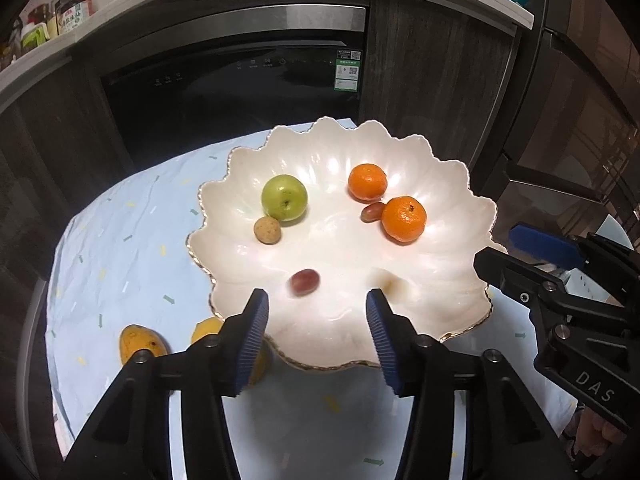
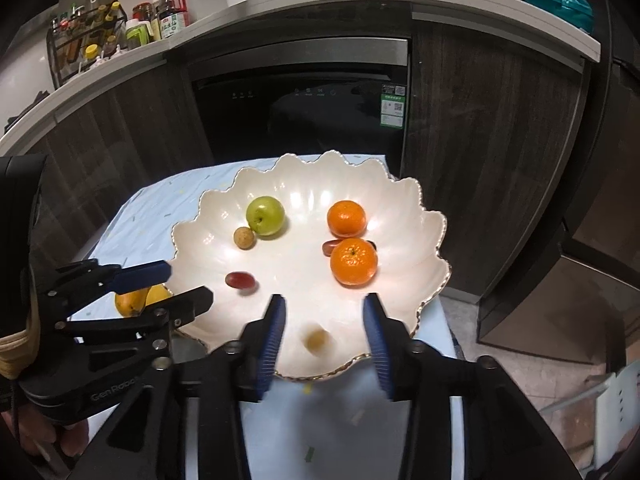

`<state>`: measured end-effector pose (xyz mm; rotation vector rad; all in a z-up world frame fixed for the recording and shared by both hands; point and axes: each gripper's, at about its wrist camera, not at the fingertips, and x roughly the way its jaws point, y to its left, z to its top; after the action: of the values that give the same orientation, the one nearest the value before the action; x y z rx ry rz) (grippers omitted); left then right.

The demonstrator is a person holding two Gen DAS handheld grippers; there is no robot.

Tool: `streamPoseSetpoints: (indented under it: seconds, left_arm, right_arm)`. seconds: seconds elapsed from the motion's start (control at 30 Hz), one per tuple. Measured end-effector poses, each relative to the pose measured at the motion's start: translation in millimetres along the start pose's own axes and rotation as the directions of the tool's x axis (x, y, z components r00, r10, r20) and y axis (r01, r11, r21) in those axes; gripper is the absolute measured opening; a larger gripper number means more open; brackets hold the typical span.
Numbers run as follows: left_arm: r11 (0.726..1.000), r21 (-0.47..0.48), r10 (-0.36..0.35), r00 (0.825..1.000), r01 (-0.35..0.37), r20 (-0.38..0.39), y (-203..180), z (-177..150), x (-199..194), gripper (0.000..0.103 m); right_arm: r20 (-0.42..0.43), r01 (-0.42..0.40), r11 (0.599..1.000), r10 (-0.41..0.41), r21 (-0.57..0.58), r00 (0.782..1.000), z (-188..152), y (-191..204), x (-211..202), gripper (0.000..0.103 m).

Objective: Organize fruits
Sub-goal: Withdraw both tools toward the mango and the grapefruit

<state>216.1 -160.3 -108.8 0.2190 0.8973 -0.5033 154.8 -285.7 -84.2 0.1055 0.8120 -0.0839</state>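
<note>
A white scalloped bowl (image 1: 440, 216) (image 2: 404, 216) with a gold rim holds a green apple (image 1: 284, 197) (image 2: 265, 215), two oranges (image 1: 367, 182) (image 1: 403, 219), a tan longan (image 1: 267, 230) and a red grape (image 1: 371, 212) between the oranges. My left gripper (image 1: 318, 304) (image 2: 184, 282) stands open over the bowl's near rim. A blurred red grape (image 1: 305, 281) (image 2: 240, 280) lies free just beyond its fingertips. My right gripper (image 2: 324, 308) (image 1: 508, 252) is open too, with a blurred second longan (image 2: 316, 340) (image 1: 390, 280) loose between its pads, touching neither.
Two yellow mangoes (image 1: 140, 342) (image 2: 130, 302) lie on the light blue tablecloth (image 1: 120, 248) left of the bowl. A black built-in appliance (image 1: 240, 92) and dark cabinets stand behind the table. Bottles (image 2: 168, 12) crowd the counter above.
</note>
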Motion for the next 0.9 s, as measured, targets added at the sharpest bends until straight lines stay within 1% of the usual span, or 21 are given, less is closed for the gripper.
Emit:
streamPoseSetpoints:
  seconds: [0.17,0.27,0.53,0.9]
  left_arm:
    - [1.000,-0.009,0.021,1.000,-0.021,0.013,5,-1,-9,0.062]
    - [0.999,-0.016,0.036,0.999,-0.036,0.022,10,-3,-15,0.065]
    - [0.997,-0.047,0.066,0.997,-0.065,0.026,27,-14,-28,0.067]
    - [0.988,-0.116,0.108,0.994,-0.104,0.028,62,-37,-50,0.067]
  right_arm:
    - [0.016,0.005,1.000,-0.005,0.000,1.000,0,2,-5,0.057]
    - [0.024,0.006,1.000,-0.006,-0.007,1.000,1,6,-8,0.059]
    - [0.038,0.000,0.999,0.001,-0.036,0.999,0,23,-16,0.060]
    - [0.034,-0.039,0.995,0.042,-0.093,0.999,-5,62,-19,0.060]
